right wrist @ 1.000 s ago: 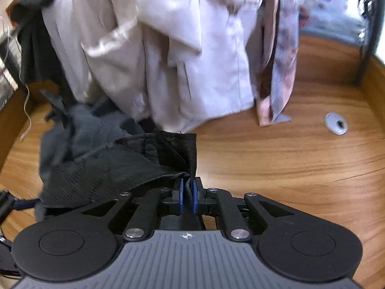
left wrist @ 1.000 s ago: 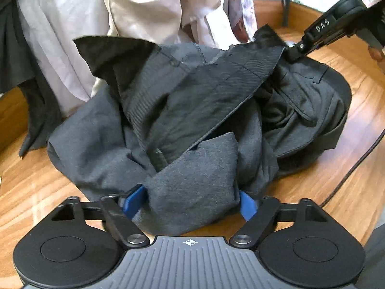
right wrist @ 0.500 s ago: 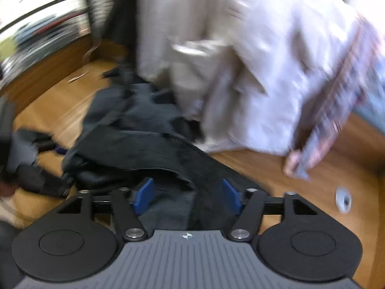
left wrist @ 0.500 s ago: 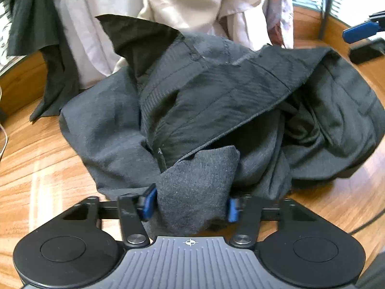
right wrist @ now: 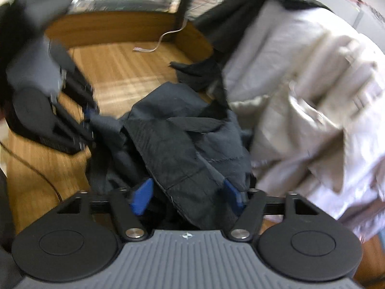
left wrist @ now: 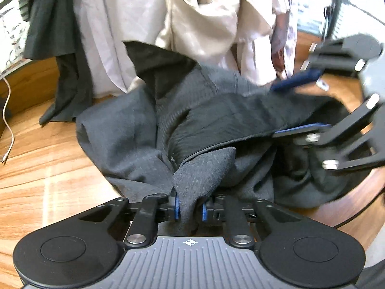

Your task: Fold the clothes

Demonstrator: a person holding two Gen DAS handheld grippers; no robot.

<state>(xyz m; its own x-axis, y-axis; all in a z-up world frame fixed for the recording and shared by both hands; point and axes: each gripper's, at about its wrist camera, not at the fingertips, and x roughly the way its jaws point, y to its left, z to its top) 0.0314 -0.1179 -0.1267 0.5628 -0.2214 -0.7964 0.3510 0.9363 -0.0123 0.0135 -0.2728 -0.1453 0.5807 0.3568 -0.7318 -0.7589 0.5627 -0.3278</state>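
Two grippers work one crumpled dark grey garment (left wrist: 134, 139), which lies heaped on the wooden table (left wrist: 48, 168), just in front of a pile of pale clothes (left wrist: 197, 19) at the far side. The left gripper (left wrist: 190, 208) is at the near edge of the heap, and its jaws have just been closing; they now stand nearly together, pinching a thick tongue of the grey cloth between the blue pads. I take that hold as an anchor: with one corner fixed, the rest of the fabric can be drawn out flat.

The right gripper (right wrist: 187, 192) comes in from the right of the heap. Its jaws have just been closing too, but they stand about half open, straddling a dark flap of the same garment. The cloth lies between the pads without being plainly squeezed, so I would call it not yet gripped. In the left wrist view this gripper (left wrist: 298, 103) shows one blue pad above the fabric's upper fold and one below it, which suits a bite on that edge.

The garment is bunched, with its black lining turned outward, so no fold looks made yet. Both views are blurred near the right gripper, so finer contact I cannot tell.
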